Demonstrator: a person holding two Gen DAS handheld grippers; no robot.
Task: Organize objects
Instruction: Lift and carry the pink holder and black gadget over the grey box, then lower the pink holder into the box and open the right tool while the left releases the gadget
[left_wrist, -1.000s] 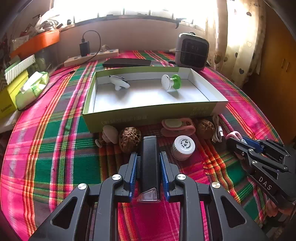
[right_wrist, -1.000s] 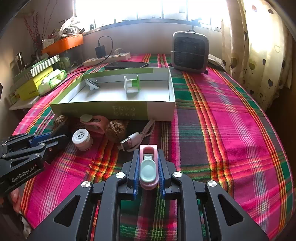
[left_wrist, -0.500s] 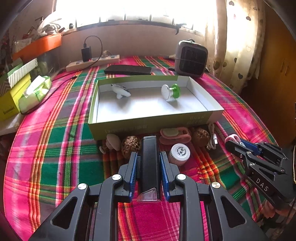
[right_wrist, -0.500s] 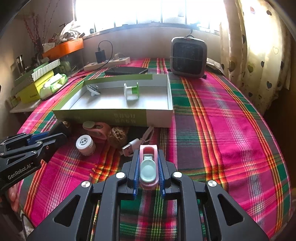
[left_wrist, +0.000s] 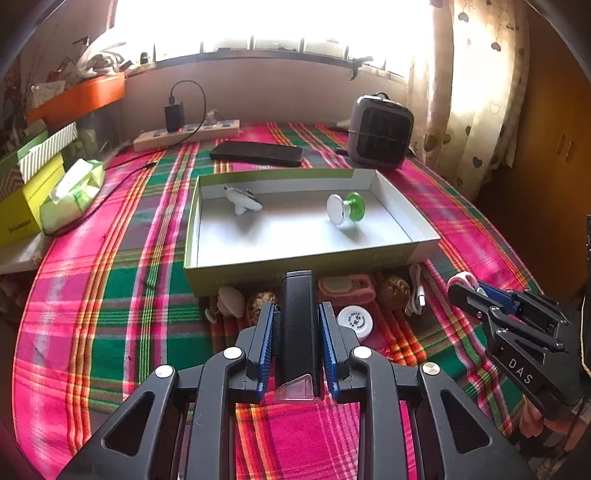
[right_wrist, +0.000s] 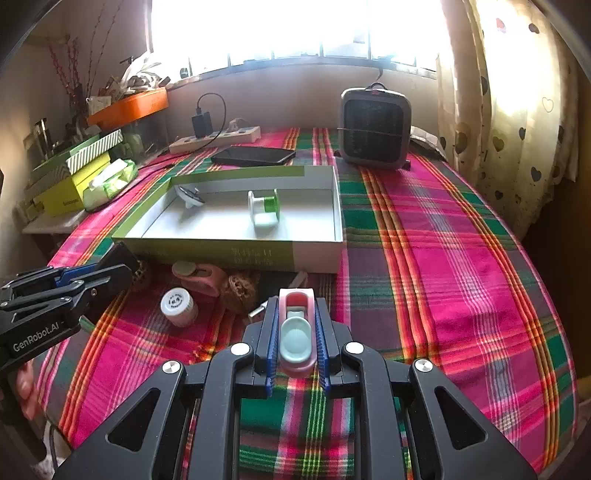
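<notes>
Holding steady on both sides: left hand-held gripper (left_wrist: 297, 332) is clenched on a black bar-shaped object (left_wrist: 297, 317), blue pads (left_wrist: 266, 332) pressed on its two long sides, a clear tip at the near end. It sits above the plaid tabletop (left_wrist: 110, 295), just in front of the near wall of the green-and-white tray (left_wrist: 207, 273).

Right hand-held gripper (right_wrist: 296, 332) is clenched on a pink clip with a pale mint insert (right_wrist: 295, 332), held lengthwise between the fingers, well short of the tray (right_wrist: 317, 254) and nearer its right end.

Inside the tray: a white spinning-top-like piece (left_wrist: 242, 199) toward the far left, tilted, and a white-and-green spool (left_wrist: 345, 208) toward the right, lying on its side. They are well apart.

Loose row on the cloth along the tray's front wall, left to right in the left wrist view: a pale mushroom-shaped item (left_wrist: 229, 301), a walnut (left_wrist: 260, 301) partly hidden by the gripper, a second pink clip (left_wrist: 345, 288), another walnut (left_wrist: 395, 291), a white USB cable (left_wrist: 417, 291). A small white round-capped jar (left_wrist: 354, 321) stands just in front of the pink clip.

Behind the tray: black phone (left_wrist: 258, 153), power strip (left_wrist: 184, 134), small grey heater (left_wrist: 380, 134).
</notes>
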